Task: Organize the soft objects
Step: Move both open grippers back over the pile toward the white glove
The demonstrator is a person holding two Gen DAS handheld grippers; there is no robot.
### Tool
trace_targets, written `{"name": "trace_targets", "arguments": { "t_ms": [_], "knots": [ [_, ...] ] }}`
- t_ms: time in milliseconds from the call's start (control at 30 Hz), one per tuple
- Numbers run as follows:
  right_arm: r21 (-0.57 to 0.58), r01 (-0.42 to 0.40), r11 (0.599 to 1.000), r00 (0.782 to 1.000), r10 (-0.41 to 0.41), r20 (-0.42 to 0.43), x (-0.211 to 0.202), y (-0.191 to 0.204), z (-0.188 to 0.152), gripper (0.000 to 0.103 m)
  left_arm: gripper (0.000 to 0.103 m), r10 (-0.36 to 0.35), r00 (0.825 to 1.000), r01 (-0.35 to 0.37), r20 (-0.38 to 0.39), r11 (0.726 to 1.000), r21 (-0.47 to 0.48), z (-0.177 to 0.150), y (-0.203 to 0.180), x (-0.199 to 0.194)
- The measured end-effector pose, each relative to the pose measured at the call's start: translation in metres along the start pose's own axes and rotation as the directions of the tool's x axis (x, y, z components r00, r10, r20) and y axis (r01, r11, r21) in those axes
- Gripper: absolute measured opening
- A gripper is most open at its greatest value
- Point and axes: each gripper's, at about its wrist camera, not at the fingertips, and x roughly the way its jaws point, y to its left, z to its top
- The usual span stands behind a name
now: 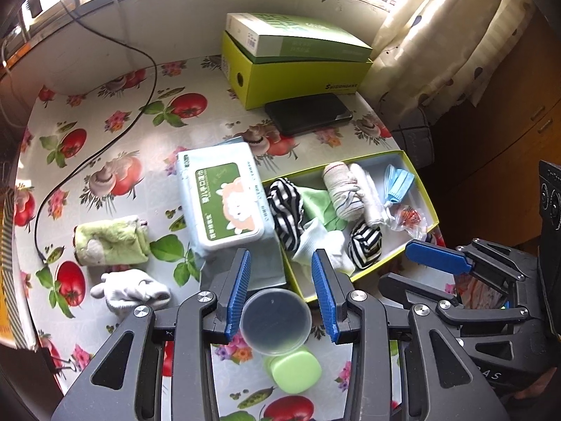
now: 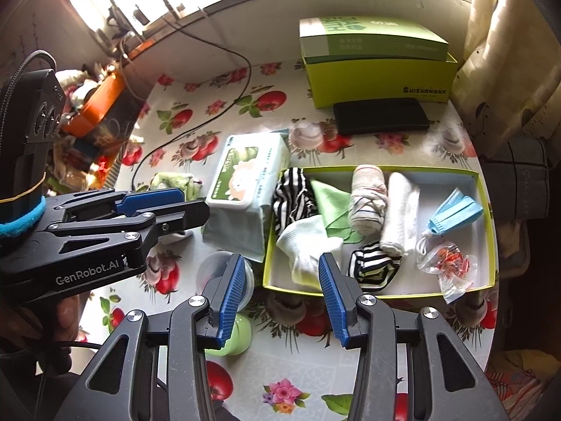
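Left tongs (image 1: pixel 280 291) and right tongs (image 2: pixel 280 294), each with blue ribbed pads, stand wide open and hold nothing above the table (image 1: pixel 115 129) with its tomato-and-flower oilcloth. The shallow yellow-green cardboard tray (image 2: pixel 489 210) lies ahead of both tongs; it holds a white sock (image 2: pixel 308 249), two black-and-white striped fabric bundles (image 2: pixel 294 193), a green cloth (image 2: pixel 329 207), a beige rolled bandage (image 2: pixel 368 200), a white rolled towel (image 2: pixel 399 210) and a blue face mask (image 2: pixel 455 210). A rolled pale-green towel (image 1: pixel 108 242) and a white knitted glove (image 1: pixel 129 291) lie on the table outside the tray, ahead and left of the left tongs. A pack of wet wipes (image 1: pixel 224 196) sits touching the tray's left wall. A clear round plastic lid (image 1: pixel 275 321) shows between the left tongs' pads.
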Motion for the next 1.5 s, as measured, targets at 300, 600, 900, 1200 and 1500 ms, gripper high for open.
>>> {"name": "trace_targets", "arguments": {
  "t_ms": [300,600,900,1200,1500],
  "knots": [
    [-0.046,-0.021,0.999,1.000,0.020,-0.015,0.003,0.021,0.002,0.043,0.038,0.022,1.000,-0.022,0.006,0.998,-0.051,-0.016,0.021,-0.009],
    [-0.097,-0.038,0.995,0.999,0.034,-0.040,0.010,0.042,0.005,0.043,0.038,0.043,0.999,-0.042,0.006,0.993,-0.114,-0.030,0.048,-0.015],
    [-0.148,-0.058,0.987,0.996,0.048,-0.074,0.023,0.064,0.008,0.043,0.038,0.058,0.998,-0.057,0.002,0.985,-0.166,-0.039,0.072,-0.016],
    [-0.201,-0.077,0.976,0.992,0.055,-0.114,0.040,0.086,0.012,0.043,0.038,0.071,0.997,-0.073,-0.018,0.970,-0.231,-0.054,0.102,-0.011],
    [-0.268,-0.114,0.957,0.985,0.074,-0.154,0.062,0.116,0.020,0.043,0.038,0.097,0.995,-0.101,-0.028,0.943,-0.318,-0.072,0.142,-0.014]
  ]
}}
